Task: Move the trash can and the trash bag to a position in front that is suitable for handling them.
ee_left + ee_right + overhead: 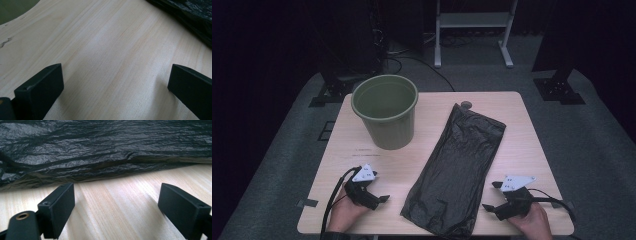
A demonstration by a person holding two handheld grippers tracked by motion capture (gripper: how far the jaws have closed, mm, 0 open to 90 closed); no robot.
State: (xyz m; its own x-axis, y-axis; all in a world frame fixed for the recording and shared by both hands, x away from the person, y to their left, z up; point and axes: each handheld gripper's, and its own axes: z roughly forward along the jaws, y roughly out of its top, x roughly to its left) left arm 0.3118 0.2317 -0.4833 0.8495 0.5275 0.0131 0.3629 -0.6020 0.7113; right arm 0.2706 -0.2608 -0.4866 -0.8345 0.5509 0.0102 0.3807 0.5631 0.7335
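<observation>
Between 2 wide-open, empty grippers, left (379, 196) and right (490, 196), flat black bag (457, 165) on table (522, 130)

Overhead light falls brightly on the wooden table (512, 130) while the room around it sinks into near black, soft shadows pool beneath the close, slightly blurred jaws, and the black bin bag (105, 147) shows faint sheen.

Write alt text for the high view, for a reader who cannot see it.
A flat black plastic bag lies along a light wooden table, with an empty green bucket standing upright to its left. At the near edge, a person's hands hold the left gripper and right gripper on either side of the bag, both open and holding nothing.
</observation>
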